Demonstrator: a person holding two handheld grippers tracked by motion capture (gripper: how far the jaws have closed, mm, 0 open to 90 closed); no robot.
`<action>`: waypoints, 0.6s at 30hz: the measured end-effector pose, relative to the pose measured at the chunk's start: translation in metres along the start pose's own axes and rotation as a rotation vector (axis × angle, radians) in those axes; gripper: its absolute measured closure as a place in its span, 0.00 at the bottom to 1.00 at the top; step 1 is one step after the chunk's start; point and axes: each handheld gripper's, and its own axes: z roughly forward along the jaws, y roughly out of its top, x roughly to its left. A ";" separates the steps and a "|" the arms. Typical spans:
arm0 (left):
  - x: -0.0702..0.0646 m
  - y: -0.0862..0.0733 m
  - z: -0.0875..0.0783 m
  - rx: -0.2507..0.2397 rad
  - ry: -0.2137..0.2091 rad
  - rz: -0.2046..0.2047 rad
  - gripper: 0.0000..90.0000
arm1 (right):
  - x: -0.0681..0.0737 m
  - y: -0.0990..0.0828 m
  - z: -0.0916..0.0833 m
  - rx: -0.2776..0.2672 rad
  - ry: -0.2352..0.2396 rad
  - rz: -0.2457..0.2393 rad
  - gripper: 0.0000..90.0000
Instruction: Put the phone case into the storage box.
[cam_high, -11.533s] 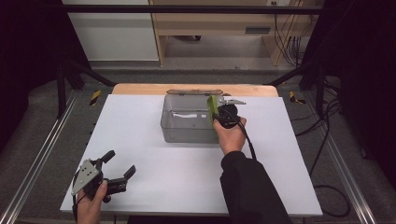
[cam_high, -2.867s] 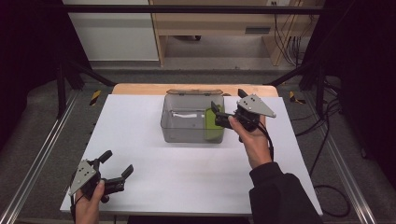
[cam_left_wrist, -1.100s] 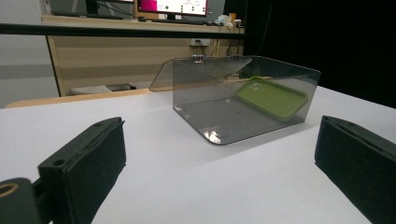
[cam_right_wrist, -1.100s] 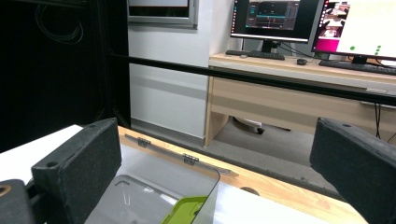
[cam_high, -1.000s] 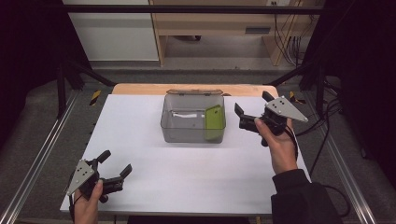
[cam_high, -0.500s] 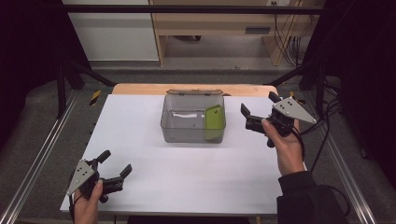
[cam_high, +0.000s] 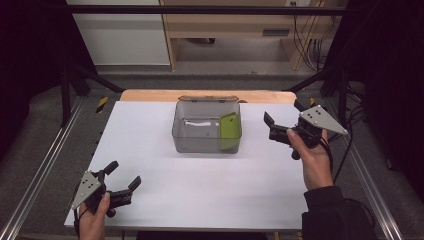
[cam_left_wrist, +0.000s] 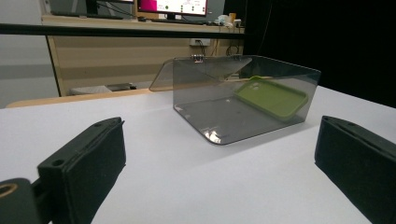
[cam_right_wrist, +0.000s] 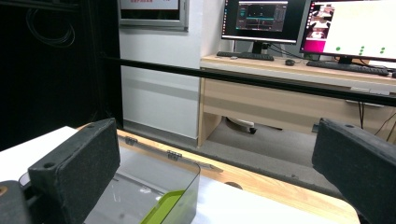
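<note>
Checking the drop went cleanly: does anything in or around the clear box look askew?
Only the flat green phone case: it stands tilted against the right wall inside the clear smoky plastic box rather than lying flat. Nothing is spilled on the white table.

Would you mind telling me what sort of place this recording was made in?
Probably a lab: a framed white table, a wooden desk with lit monitors, and a clear box as prop.
</note>
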 end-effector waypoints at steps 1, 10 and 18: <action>0.000 0.000 0.000 0.000 0.000 0.000 0.02 | -0.001 0.000 -0.001 0.000 -0.002 0.000 0.01; 0.000 0.000 0.000 -0.001 -0.002 0.001 0.02 | -0.006 -0.002 -0.009 0.001 -0.006 0.003 0.01; 0.000 0.000 0.000 0.000 -0.005 0.000 0.02 | -0.011 -0.004 -0.015 0.003 -0.010 0.006 0.01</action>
